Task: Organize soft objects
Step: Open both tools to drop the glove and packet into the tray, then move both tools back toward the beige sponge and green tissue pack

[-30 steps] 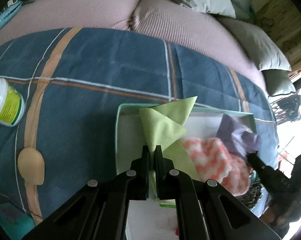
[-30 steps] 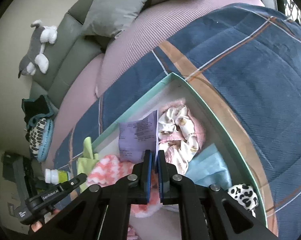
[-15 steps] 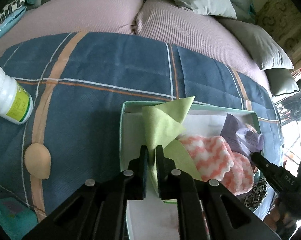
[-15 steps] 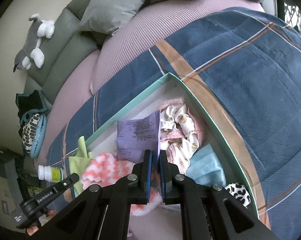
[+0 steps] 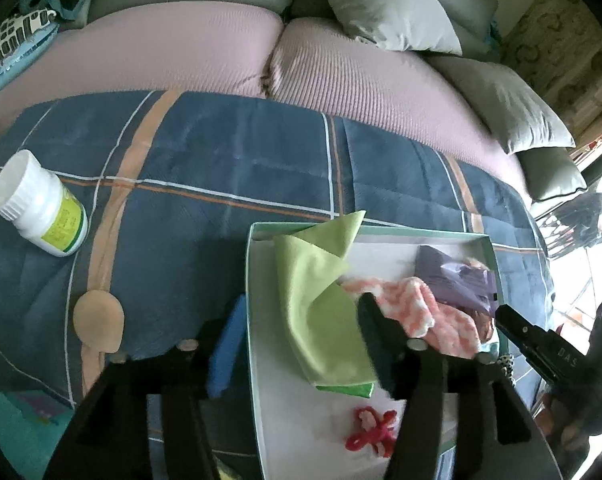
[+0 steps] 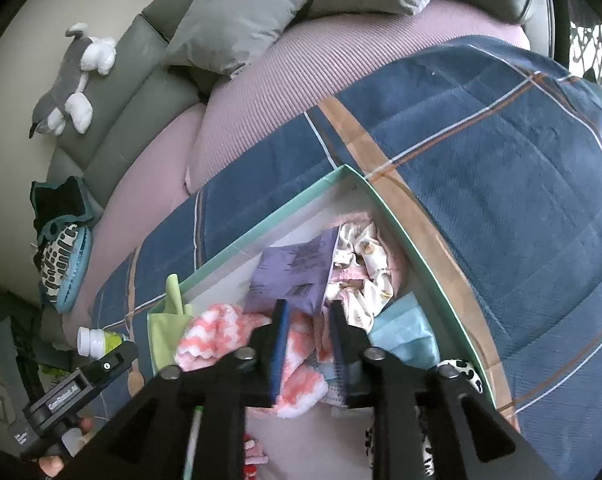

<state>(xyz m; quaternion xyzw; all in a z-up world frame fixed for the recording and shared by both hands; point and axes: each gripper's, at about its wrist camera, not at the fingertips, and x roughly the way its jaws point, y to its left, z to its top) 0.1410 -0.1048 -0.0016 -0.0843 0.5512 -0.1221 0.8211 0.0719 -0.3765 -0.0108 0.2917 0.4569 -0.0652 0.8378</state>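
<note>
A shallow white box with a mint rim lies on the blue plaid blanket. In it lie a lime green cloth, a pink-and-white fluffy cloth, a purple packet, a patterned scrunchie, a light blue mask and a red-and-white scrunchie. My left gripper is open, its fingers astride the green cloth. My right gripper is open just in front of the purple packet.
A white pill bottle with a green label lies on the blanket left of the box. A beige oval pad lies nearer. Grey cushions and a plush dog sit on the sofa behind.
Both grippers have opened: the left let go of the green cloth, the right let go of the purple packet. Both things now rest in the box.
</note>
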